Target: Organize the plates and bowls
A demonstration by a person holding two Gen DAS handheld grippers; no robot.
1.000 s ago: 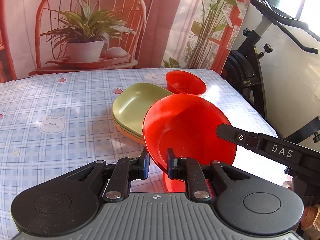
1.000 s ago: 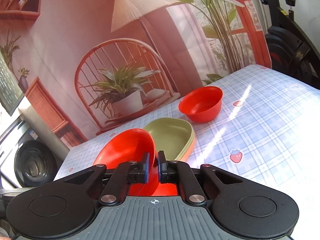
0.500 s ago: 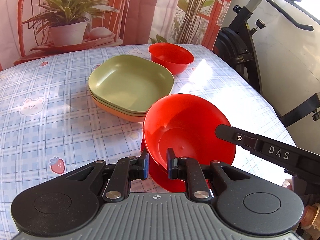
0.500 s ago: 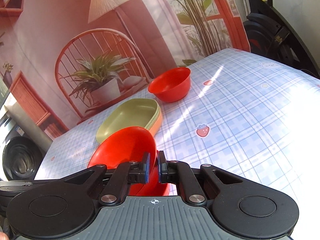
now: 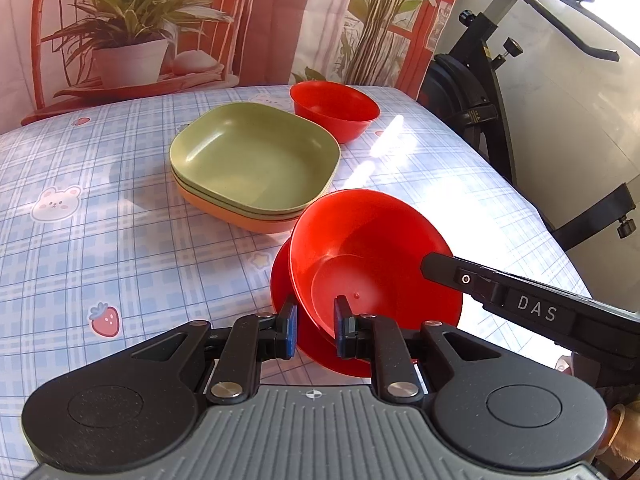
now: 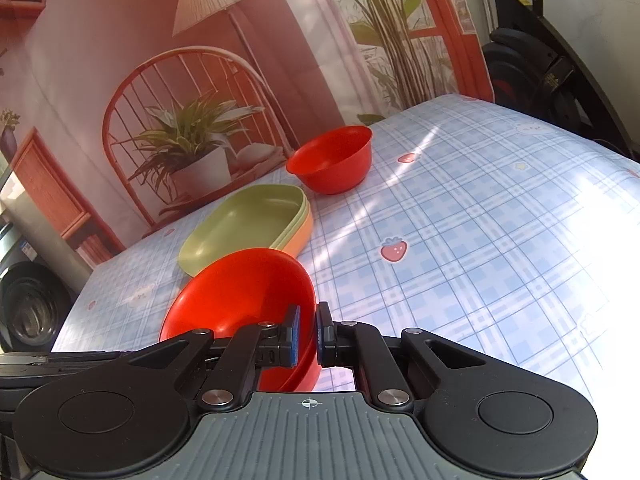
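A red bowl point(image 5: 372, 264) is held tilted between both grippers, low over a second red bowl point(image 5: 278, 280) that lies under it on the table. My left gripper point(image 5: 316, 328) is shut on the top bowl's near rim. My right gripper point(image 6: 308, 334) is shut on the opposite rim of that bowl point(image 6: 244, 292); one of its fingers point(image 5: 480, 284) reaches in from the right in the left wrist view. Just beyond lies a stack of square plates point(image 5: 256, 160), green on top and orange at the bottom. A third red bowl point(image 5: 334, 110) stands behind the stack.
A blue plaid cloth with strawberry and bear prints covers the table point(image 5: 100, 240). A printed backdrop of a chair and plants point(image 5: 132, 32) hangs behind the far edge. An exercise bike point(image 5: 480, 92) stands off the table's right side. The plate stack point(image 6: 248, 224) and the far bowl point(image 6: 332, 160) also show in the right wrist view.
Both grippers have come down with the red bowl, and both views now look more steeply at the table. The held bowl sits closer over the red bowl beneath it.
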